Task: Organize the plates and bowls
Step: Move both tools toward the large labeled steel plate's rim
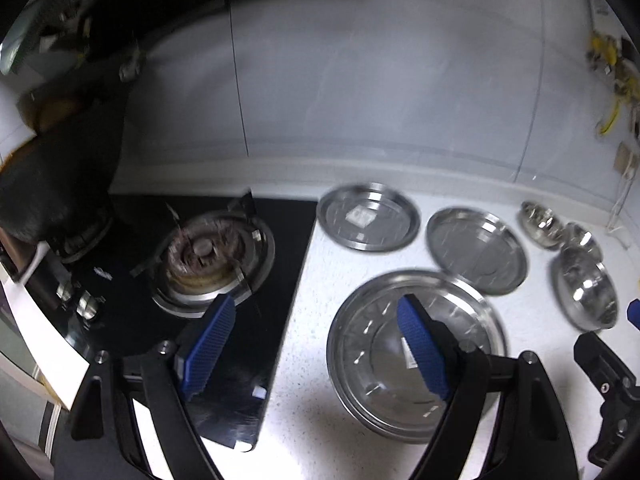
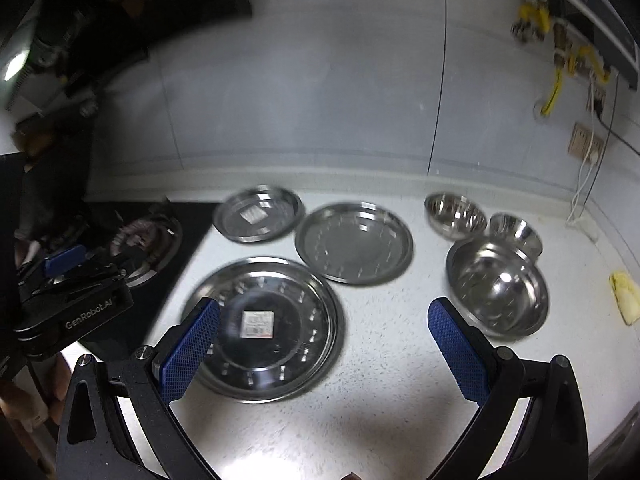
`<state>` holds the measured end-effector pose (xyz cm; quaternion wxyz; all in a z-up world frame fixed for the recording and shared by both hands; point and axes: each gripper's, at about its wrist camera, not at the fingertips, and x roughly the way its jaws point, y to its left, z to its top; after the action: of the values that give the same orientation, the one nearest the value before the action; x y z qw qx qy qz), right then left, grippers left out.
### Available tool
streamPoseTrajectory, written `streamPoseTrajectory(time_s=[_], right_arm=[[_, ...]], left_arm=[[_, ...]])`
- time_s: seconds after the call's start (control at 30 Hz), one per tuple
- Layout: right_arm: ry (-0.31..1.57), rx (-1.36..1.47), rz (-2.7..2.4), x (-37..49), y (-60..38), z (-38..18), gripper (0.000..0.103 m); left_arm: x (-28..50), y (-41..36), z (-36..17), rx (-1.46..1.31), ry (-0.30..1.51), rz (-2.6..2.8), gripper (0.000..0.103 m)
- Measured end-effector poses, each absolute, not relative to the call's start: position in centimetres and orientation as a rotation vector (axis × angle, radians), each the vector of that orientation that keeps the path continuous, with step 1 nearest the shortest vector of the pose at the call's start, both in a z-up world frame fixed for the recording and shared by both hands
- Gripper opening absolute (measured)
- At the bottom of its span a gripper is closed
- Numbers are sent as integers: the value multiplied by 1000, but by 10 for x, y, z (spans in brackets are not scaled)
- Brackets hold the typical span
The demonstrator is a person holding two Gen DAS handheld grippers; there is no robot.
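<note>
The white counter (image 2: 360,420) held everything, stove (image 1: 208,256) at its left end, steel ware laid out loose to the right of it, nothing stacked yet, so sorting looked barely begun

Biggest plate (image 2: 264,328) sat nearest the person, flat, rim up, a sticker in its middle; round, so no long axis to speak of, open face straight up. Its near-front spot probably made it the base for a stack

Middle plate (image 2: 354,242) lay just behind and right of it, flat too, rims near or maybe touching, blur made that hard to call. Smallest plate (image 2: 258,214) was back left by the stove edge, also stickered, also face up

Bowls were grouped apart on the right, likely so each kind nests with its own: big bowl (image 2: 498,286) in front, mouth up, medium bowl (image 2: 454,214) behind left, little bowl (image 2: 516,232) behind right, tucked close against the big one. All upright

Left claw (image 1: 316,344) hung over the seam between stove and counter, jaws spread wide, holding nothing; its right finger (image 1: 422,354) sat over the big plate in that view, left one over the black glass. It seemed lined up to take that plate's left rim

Right claw (image 2: 324,356) hovered low over the counter, jaws wide apart, empty, the big plate's right half between its fingers, big bowl just past the right one

A yellow rag (image 2: 624,296) lay far right, out of play
</note>
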<state>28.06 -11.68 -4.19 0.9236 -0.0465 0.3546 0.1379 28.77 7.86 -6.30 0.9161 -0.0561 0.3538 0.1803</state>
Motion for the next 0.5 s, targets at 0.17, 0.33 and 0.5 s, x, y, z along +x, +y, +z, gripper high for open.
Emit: streamPoseTrajectory(time_s=[0.17,0.33,0.5], right_arm=[[803,-107,273,304,-108,-89,102],[877,-90,259,325,-105,-121,102],[931,-56,257,342,-106,-139,102]], left_arm=[[303,86,-122,-153,828,366,83],[314,90,-151,-141,885,361,83],[326,94,-166,-136,919,351,83]])
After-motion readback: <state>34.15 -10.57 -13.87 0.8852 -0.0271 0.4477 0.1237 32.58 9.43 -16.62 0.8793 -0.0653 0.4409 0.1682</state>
